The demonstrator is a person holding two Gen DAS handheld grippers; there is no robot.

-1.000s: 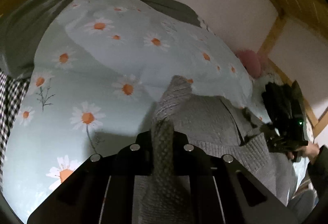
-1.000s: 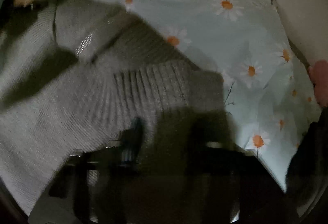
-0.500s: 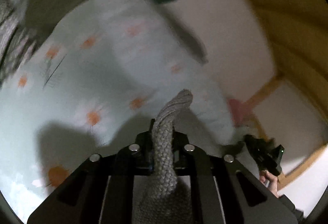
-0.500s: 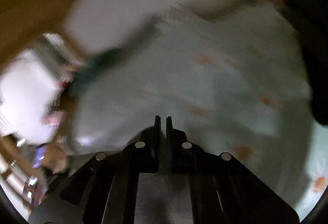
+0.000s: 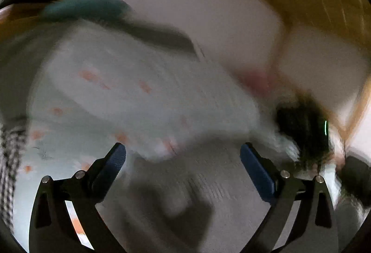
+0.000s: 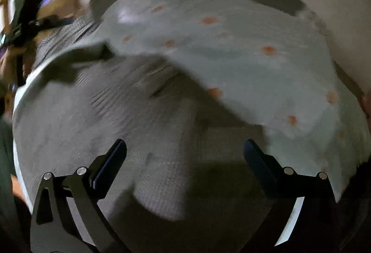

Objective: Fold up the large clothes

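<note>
- Left claw [image 5: 183, 160]: fingers spread wide, nothing between them. The grey knit sweater [image 5: 197, 188] lies directly under and ahead of this claw, on the near part of the bed.
- Right claw [image 6: 185, 155]: likewise spread wide and empty, poised above the sweater [image 6: 120, 114], which fills the ground beneath and ahead of it.
- Sweater, right view: it runs from under the claw away toward the far left; a ribbed band [image 6: 231, 137] shows near the claw's right finger. Its long axis appears to run near right to far left, though blur makes this uncertain.
- Both claws sit over the sweater; which is nearer to an edge fit to grasp cannot be told.
- Daisy-print bedcover [image 6: 255, 44]: bare beyond the sweater toward the bed's far edge, offering room for a fold.
- Teal pillow [image 5: 85, 7]: at the bed's far left corner, well apart from the sweater.
</note>
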